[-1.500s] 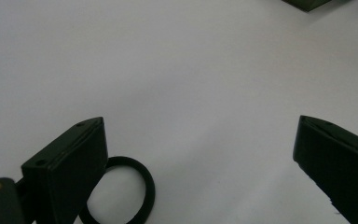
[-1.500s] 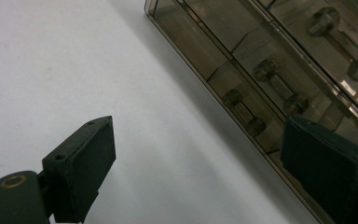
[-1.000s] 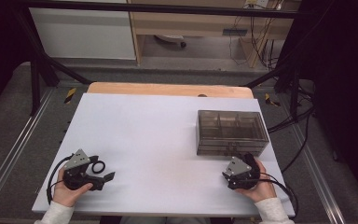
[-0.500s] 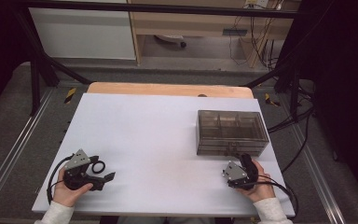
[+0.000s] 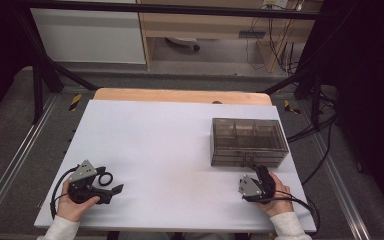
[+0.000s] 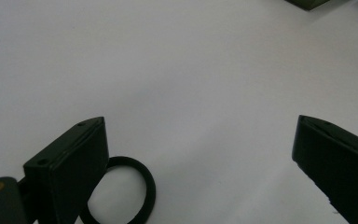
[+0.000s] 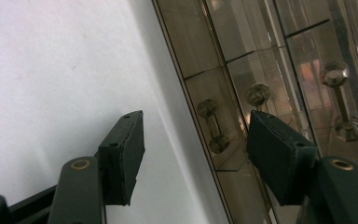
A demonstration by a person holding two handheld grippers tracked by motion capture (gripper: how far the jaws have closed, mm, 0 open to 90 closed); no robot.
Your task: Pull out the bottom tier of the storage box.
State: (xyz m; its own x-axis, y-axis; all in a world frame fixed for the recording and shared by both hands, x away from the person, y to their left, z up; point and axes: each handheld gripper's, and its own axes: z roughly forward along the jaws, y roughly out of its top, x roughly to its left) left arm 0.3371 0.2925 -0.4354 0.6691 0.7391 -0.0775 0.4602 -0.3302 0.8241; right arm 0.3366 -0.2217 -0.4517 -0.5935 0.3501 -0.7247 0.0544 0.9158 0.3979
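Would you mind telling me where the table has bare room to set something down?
The widest bare patch of the white table runs from the left tool across to the smoked drawer box. It is tight near the right tool, close to the box's front, and around the black ring.

High view looks down overhead — gripper views sit close, sharing the white table [image 5: 170,150] and box [image 5: 248,142].

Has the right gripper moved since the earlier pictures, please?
Yes. In the high view the right gripper has edged forward, toward the front of the clear drawer box; its fingers are open before a drawer handle.
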